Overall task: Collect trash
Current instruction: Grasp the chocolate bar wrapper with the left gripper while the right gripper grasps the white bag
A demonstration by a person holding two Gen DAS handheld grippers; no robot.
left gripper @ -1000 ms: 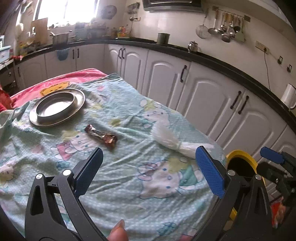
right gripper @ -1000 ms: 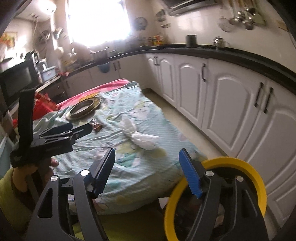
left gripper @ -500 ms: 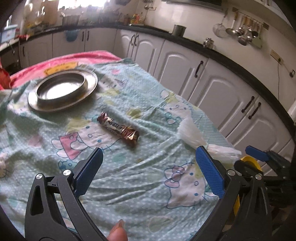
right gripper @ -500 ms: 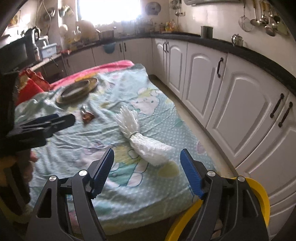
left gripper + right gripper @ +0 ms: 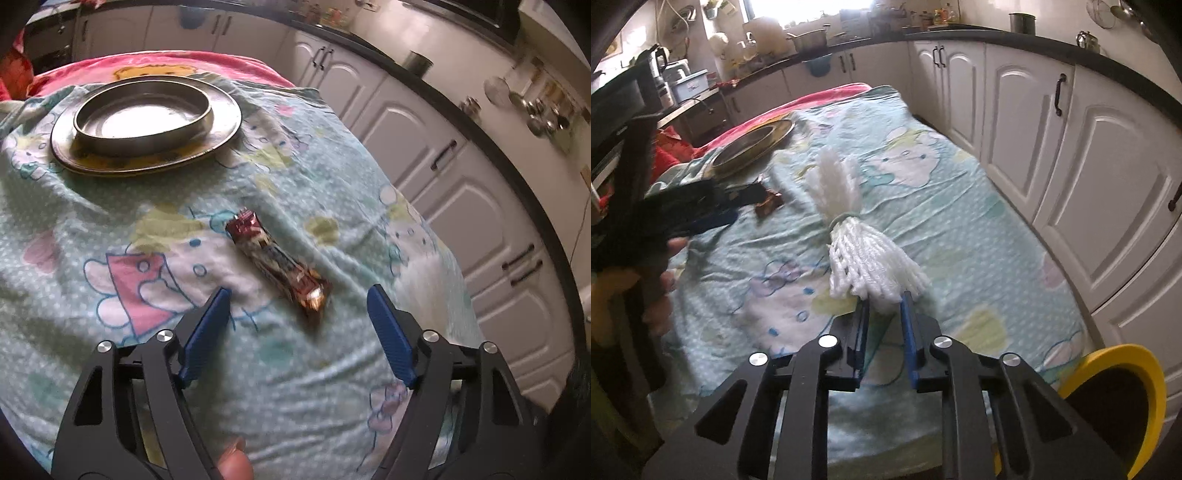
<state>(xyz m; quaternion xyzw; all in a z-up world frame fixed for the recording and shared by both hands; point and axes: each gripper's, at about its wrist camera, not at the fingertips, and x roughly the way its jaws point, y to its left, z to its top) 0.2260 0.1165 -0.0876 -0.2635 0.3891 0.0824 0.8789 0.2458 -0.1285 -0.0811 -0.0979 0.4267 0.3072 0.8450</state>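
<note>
A crumpled red-brown candy wrapper [image 5: 277, 264] lies on the light blue cartoon cloth [image 5: 110, 221]. My left gripper [image 5: 297, 306] hovers just over its near end. Its jaws are closing, and the wrapper's tip lies between the blue pads [image 5: 207, 328], which stand clear of it. A white foam net [image 5: 864, 254], tied at its waist, lies further right on the cloth. My right gripper [image 5: 885, 308] has its jaws closing on the net's near end, with the pads [image 5: 908, 332] pinching it. The left gripper [image 5: 701, 206] and the wrapper [image 5: 768, 205] also show in the right wrist view.
A steel bowl [image 5: 144, 114] sits on a steel plate [image 5: 221, 136] at the far end of the cloth. A yellow-rimmed bin [image 5: 1126, 373] stands on the floor off the cloth's near right corner. White cabinets [image 5: 1108, 184] run along the right.
Both grippers came down and closer to the cloth. The left jaws narrowed around the wrapper's near end. The right jaws went from wide apart to pinching the net's near end.
</note>
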